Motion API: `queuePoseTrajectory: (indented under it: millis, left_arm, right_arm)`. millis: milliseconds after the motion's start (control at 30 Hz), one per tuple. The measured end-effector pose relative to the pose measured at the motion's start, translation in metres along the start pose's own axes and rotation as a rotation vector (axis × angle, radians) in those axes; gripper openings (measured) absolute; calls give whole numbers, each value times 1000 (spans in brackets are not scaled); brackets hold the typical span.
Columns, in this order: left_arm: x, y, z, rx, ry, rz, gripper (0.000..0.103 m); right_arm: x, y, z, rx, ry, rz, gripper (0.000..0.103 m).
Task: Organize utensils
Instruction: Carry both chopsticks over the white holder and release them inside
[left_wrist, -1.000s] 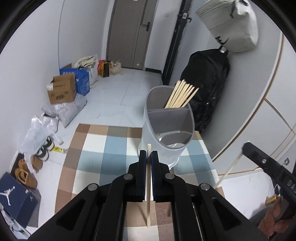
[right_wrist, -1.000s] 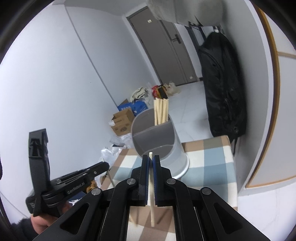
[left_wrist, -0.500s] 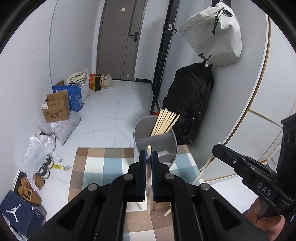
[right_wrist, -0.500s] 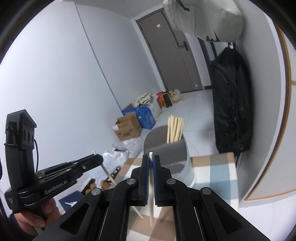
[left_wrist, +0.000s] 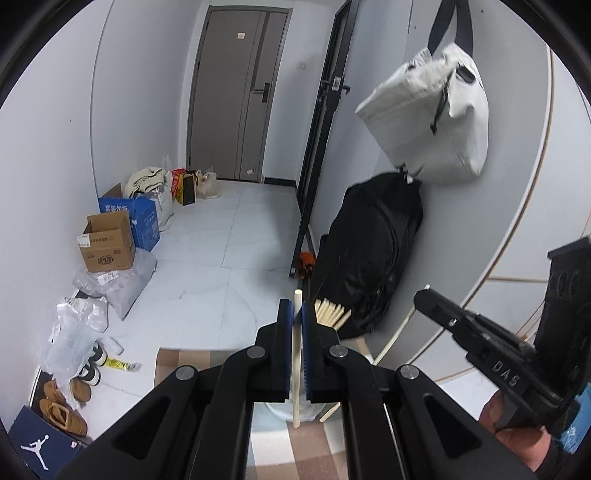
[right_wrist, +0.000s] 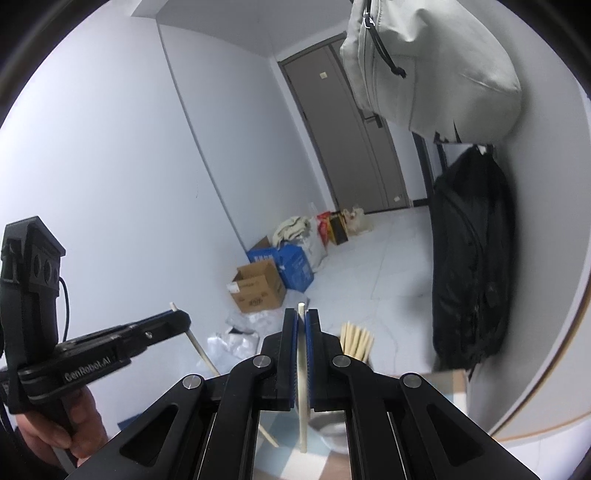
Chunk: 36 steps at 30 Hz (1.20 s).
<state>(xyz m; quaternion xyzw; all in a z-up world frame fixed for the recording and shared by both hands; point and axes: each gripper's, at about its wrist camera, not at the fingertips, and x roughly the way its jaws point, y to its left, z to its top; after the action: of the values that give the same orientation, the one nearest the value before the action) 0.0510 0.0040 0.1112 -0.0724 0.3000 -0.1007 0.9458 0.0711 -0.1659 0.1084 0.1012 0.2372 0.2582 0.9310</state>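
My left gripper (left_wrist: 294, 308) is shut on a pale wooden chopstick (left_wrist: 296, 358) held upright between its blue pads. My right gripper (right_wrist: 302, 317) is shut on another chopstick (right_wrist: 302, 391), also upright. Each gripper shows in the other's view: the right one (left_wrist: 421, 295) at the right with its chopstick (left_wrist: 391, 343), the left one (right_wrist: 183, 318) at the left with its chopstick (right_wrist: 199, 350). The grey utensil holder (left_wrist: 284, 408) stands below, mostly hidden behind the jaws, with a bundle of chopsticks (left_wrist: 330, 314) sticking out of it; the bundle also shows in the right wrist view (right_wrist: 356, 341).
A checked cloth (left_wrist: 177, 363) covers the small table under the holder. A black backpack (left_wrist: 369, 251) and a grey bag (left_wrist: 432, 118) hang on the right wall. Cardboard boxes (left_wrist: 107, 243), plastic bags and shoes (left_wrist: 59, 402) lie on the floor at the left.
Both grippers have risen and tilted up, each still holding its chopstick. The holder has dropped low in both views and is now mostly hidden behind the jaws.
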Motion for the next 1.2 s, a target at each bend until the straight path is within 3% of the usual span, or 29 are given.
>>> queuePoseTrajectory:
  millis: [267,533,1200]
  left_arm:
    - [9,-6,30,38,-44,-8,1]
    - [40,-4,40,56,-35,-4,1]
    - [85,5,35,74,18,9,1]
  right_arm:
    - [22,-4,35,-11,-30,-8,4]
    - [44,-7,60,-30,-68,-26,4]
    - [84,-32,53,-8,-50,-29,4]
